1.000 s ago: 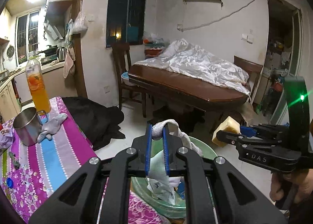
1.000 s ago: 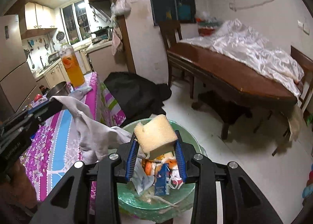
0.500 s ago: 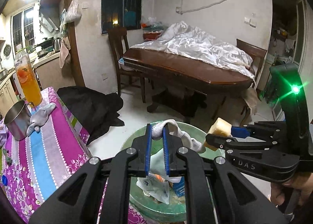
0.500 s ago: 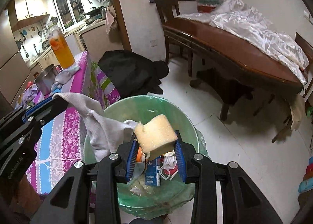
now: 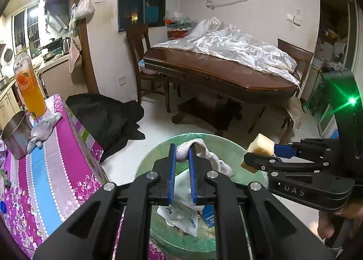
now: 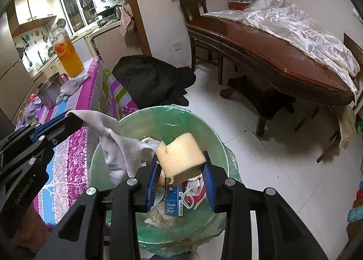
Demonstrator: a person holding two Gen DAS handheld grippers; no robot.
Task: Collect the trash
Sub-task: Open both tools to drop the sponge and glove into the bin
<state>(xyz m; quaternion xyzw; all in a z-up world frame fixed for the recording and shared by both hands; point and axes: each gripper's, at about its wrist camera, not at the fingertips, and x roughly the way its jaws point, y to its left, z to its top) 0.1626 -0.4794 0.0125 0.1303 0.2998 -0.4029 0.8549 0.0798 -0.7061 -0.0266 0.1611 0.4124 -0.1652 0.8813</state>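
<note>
A white-tiled floor (image 6: pixel 261 169) is carrying a long glossy brown wooden table (image 6: pixel 283 60) draped with crinkled white plastic. Beside the bench in a purple, blue and white floral cloth (image 5: pixel 45 180), a round bin lined with thin green plastic (image 6: pixel 215 144) is holding cartons and wrappers. The left tool (image 5: pixel 181 157) is pinching a limp white knitted sock (image 6: pixel 113 144); the right tool (image 6: pixel 181 176), marked "DAS", is gripping a porous yellow sponge block (image 6: pixel 183 155). Both are now sitting lower over the bin than before.

A yellow sponge (image 6: pixel 181 156) and a limp white sock (image 6: pixel 118 144) hung above the green-lined trash bin (image 6: pixel 217 146) (half full).
</note>
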